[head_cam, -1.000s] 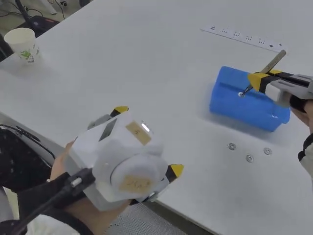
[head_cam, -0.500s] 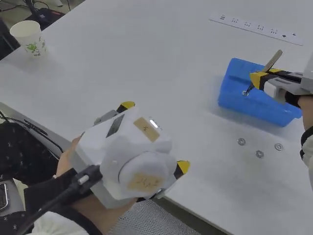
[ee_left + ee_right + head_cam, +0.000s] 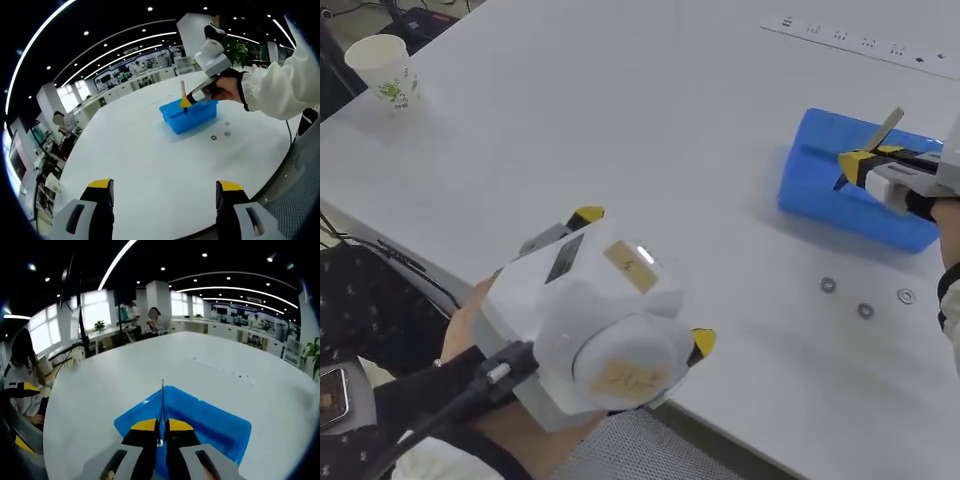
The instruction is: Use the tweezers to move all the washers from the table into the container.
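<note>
A blue container (image 3: 830,195) stands at the right of the white table (image 3: 620,120). My right gripper (image 3: 852,167) hovers over it, shut on the tweezers (image 3: 883,129), whose tip points down into the container. In the right gripper view the tweezers (image 3: 162,397) run forward from the shut gripper (image 3: 161,426) above the blue container (image 3: 210,427). Three washers (image 3: 865,311) lie on the table just in front of the container. My left gripper (image 3: 645,280) is held at the table's near edge, open and holding nothing. The left gripper view shows the container (image 3: 187,115) and the washers (image 3: 214,137) far ahead.
A paper cup (image 3: 382,68) stands at the far left of the table. A white power strip (image 3: 850,42) lies behind the container. The table's near edge (image 3: 440,270) runs diagonally under my left gripper. People sit at benches in the background.
The head camera has shifted, so the whole picture slid. The tweezers stay over the container and the left gripper keeps its place at the table edge.
</note>
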Demonstrator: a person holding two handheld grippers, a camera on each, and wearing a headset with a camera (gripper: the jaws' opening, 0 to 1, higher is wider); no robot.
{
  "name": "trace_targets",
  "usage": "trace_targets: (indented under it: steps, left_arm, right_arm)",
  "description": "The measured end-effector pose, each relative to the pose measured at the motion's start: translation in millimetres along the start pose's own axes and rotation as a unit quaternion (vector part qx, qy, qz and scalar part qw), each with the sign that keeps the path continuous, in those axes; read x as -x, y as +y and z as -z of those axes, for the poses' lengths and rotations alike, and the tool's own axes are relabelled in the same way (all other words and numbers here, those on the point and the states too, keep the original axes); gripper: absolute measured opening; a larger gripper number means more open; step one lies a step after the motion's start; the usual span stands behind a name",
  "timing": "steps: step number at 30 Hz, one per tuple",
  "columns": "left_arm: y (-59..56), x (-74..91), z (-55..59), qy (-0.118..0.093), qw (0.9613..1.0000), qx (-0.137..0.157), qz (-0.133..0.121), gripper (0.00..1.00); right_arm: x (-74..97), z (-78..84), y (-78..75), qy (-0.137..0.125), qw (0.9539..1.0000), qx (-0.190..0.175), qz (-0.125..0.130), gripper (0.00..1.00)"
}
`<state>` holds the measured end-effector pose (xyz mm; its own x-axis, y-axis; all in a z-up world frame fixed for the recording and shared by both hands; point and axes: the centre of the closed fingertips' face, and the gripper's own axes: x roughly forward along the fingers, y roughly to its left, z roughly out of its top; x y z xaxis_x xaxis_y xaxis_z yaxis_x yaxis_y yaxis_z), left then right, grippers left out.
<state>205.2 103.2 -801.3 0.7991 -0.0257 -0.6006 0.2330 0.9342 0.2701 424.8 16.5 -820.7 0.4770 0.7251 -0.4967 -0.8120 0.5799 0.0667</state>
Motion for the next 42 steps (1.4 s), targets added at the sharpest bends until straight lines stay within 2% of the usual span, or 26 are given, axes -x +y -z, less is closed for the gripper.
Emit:
trace_targets:
  steps: [10,18,24,33,38,42]
  left_arm:
    - [1.6,0.7,1.0,0.001,1.0000,0.001,-0.003,0.84]
    - [1.9,0.5,1.7,0.003,1.0000,0.002,-0.005,0.84]
    - [2.6,0.6,1.7,0.004,1.0000,0.002,-0.006,0.84]
    - [3.3,1.3,0.3,0.000,1.0000,0.001,-0.009,0.85]
    - [3.0,2.6,-3.6,-0.012,0.9999,0.002,-0.008,0.87]
    - [5.4,3.4,-4.5,-0.017,0.9998,0.005,-0.013,0.87]
  right_arm:
    - [-1.6,7.3,3.4,0.003,1.0000,0.001,0.004,0.02]
    - [1.1,6.2,7.9,0.002,0.9999,0.008,0.012,0.03]
    - [5.1,2.4,8.5,-0.007,0.9998,-0.015,0.009,0.03]
    - [37.0,-36.1,12.4,-0.066,0.9975,-0.026,0.004,0.03]
    - [58.8,-47.7,26.3,-0.083,0.9965,-0.013,-0.003,0.03]
    - [73.0,-49.2,42.6,-0.090,0.9958,0.001,-0.016,0.03]
